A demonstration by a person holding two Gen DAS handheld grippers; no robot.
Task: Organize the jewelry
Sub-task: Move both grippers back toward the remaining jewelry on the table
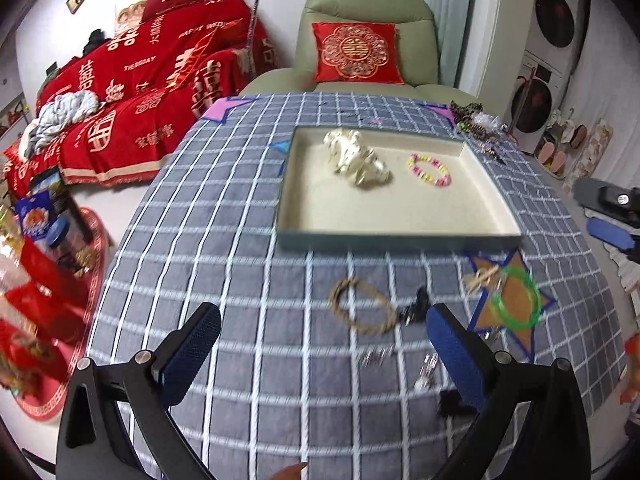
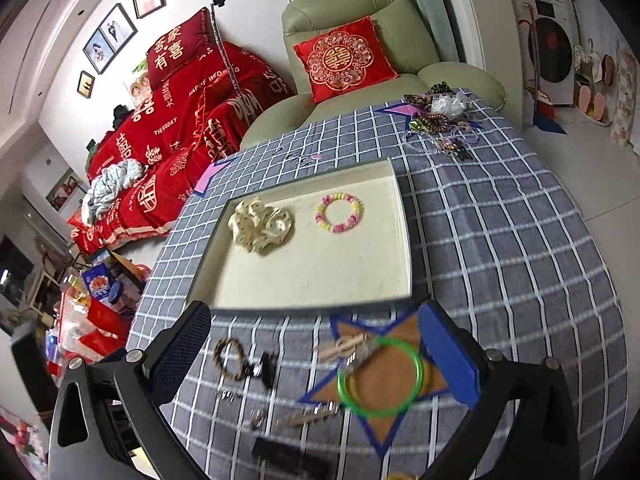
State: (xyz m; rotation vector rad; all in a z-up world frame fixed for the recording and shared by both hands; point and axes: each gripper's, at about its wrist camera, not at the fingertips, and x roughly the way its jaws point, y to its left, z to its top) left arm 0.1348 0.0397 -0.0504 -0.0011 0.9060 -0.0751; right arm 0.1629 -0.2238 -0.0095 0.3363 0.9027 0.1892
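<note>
A shallow cream-lined tray [image 1: 400, 236] [image 2: 312, 306] lies on the checked table. Inside it are a cream scrunchie [image 1: 356, 158] [image 2: 260, 226] and a pink-and-yellow bead bracelet [image 1: 429, 169] [image 2: 340, 213]. In front of the tray lie a braided rope bracelet [image 1: 362, 306] [image 2: 230, 358], a green bangle [image 1: 516, 300] [image 2: 380, 376] on a brown star mat [image 2: 384, 396], a wooden clip [image 2: 344, 346] and small metal pieces [image 2: 258, 418]. My left gripper [image 1: 324, 328] hovers open above the rope bracelet, holding nothing. My right gripper [image 2: 316, 332] stands open above the star mat, holding nothing.
A heap of more jewelry [image 2: 440, 118] [image 1: 476, 120] sits at the table's far right corner. Behind the table are a green armchair [image 1: 368, 40] with a red cushion and a red-draped sofa [image 1: 140, 92]. Boxes and red packets [image 1: 44, 264] crowd the floor at left.
</note>
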